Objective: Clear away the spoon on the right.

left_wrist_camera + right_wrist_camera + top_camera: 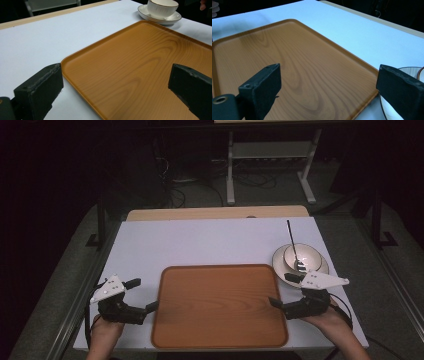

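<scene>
A wooden tray [220, 305] lies bare in the middle of the white table [200, 240], near the front edge. My left gripper [145, 295] is at the tray's left rim, open, with nothing between its jaws. In the left gripper view [115, 87] one jaw hangs over the table and the other over the tray [140, 55]. My right gripper [283, 290] is at the tray's right rim, open as well. In the right gripper view [332, 87] its jaws straddle the tray's [287, 55] edge, one over the wood, one over the saucer [382, 107].
A white bowl [296, 254] on a saucer [322, 266] stands just right of the tray, behind my right gripper, with a dark-handled utensil [291, 237] leaning in it. The bowl [162, 7] shows far off in the left gripper view. Table legs and cables lie beyond the far edge.
</scene>
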Demonstrator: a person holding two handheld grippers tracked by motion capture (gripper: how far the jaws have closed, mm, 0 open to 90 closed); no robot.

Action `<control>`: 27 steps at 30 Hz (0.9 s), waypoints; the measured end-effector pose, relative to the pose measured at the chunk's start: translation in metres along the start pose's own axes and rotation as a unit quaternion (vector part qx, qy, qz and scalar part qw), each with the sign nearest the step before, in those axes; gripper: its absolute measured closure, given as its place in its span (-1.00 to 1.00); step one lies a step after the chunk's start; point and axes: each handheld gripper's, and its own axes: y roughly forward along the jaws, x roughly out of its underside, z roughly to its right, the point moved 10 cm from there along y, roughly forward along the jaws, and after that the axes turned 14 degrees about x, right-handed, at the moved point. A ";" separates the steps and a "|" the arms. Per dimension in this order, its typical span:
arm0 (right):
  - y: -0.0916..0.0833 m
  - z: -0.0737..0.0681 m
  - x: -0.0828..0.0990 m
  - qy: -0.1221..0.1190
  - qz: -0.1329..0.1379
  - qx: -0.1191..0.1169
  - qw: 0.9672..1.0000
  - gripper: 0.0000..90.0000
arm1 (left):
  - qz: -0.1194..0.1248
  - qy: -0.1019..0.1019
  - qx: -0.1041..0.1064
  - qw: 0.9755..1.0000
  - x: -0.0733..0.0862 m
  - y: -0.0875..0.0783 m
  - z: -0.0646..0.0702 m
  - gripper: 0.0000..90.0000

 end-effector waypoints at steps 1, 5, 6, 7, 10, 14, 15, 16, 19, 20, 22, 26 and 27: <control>0.000 0.000 0.000 0.000 0.000 0.000 1.000 -0.88 | 0.000 0.000 0.000 1.000 0.000 0.000 0.000 -1.00; 0.000 0.001 0.001 0.000 -0.001 0.002 1.000 -0.88 | 0.000 0.003 0.000 1.000 -0.001 0.001 0.001 -1.00; 0.000 0.003 0.000 0.000 -0.001 0.004 1.000 -0.88 | -0.001 0.004 0.002 1.000 0.000 0.001 0.001 -1.00; 0.000 0.003 0.000 0.000 -0.001 0.004 1.000 -0.88 | -0.001 0.004 0.002 1.000 0.000 0.001 0.001 -1.00; 0.000 0.007 -0.003 0.005 0.005 0.010 1.000 -0.88 | 0.000 0.002 0.001 1.000 0.001 0.000 0.000 -1.00; 0.001 0.013 -0.007 0.010 0.012 0.016 1.000 -0.87 | -0.002 0.001 0.001 1.000 0.002 -0.001 0.001 -1.00; 0.001 0.013 -0.007 0.010 0.012 0.016 1.000 -0.87 | -0.002 0.001 0.001 1.000 0.002 -0.001 0.001 -1.00; 0.001 0.016 -0.009 0.013 0.016 0.020 1.000 -0.87 | -0.002 0.001 0.001 1.000 0.002 -0.002 0.002 -1.00; 0.002 0.018 -0.009 0.016 0.016 0.022 1.000 -0.87 | -0.003 0.003 0.001 1.000 0.002 -0.003 0.002 -1.00; 0.003 0.019 -0.009 0.016 0.014 0.024 0.999 -0.87 | -0.003 0.002 0.001 1.000 0.003 -0.003 0.002 -1.00; 0.005 0.021 -0.010 0.012 0.014 0.027 0.999 -0.87 | -0.003 0.001 -0.001 1.000 0.003 -0.003 0.002 -1.00; 0.007 0.026 -0.015 0.015 0.017 0.029 0.999 -0.87 | -0.002 -0.001 -0.003 1.000 0.002 -0.003 0.002 -1.00; 0.007 0.028 -0.017 0.016 0.019 0.032 0.999 -0.87 | -0.002 0.001 -0.004 1.000 0.002 -0.003 0.002 -1.00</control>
